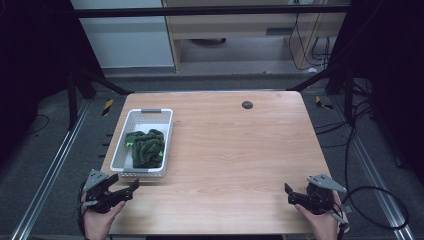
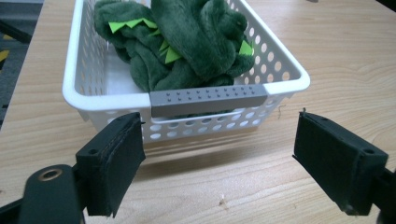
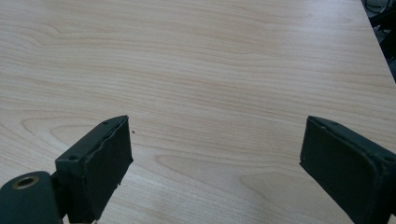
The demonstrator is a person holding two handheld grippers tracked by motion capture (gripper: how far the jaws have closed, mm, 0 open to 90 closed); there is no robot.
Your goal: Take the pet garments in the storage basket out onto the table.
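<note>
A white perforated basket (image 1: 122, 146) stands on the left part of the wooden table and holds a dark green plush toy (image 1: 146, 147) with light green spikes. In the left gripper view the basket (image 2: 84, 98) is close ahead, its grey handle (image 2: 208, 99) facing me, the plush toy (image 2: 196, 44) piled inside. My left gripper (image 1: 128, 186) is open just short of the basket's near end, with nothing between its jaws (image 2: 219, 163). At the table's near right corner my right gripper (image 1: 291, 194) is open too, above bare wood (image 3: 215, 163).
The wooden table (image 1: 235, 150) has a small dark round grommet (image 1: 247, 105) near its far edge. Dark metal frame bars and cables surround the table, and a wooden cabinet stands behind it.
</note>
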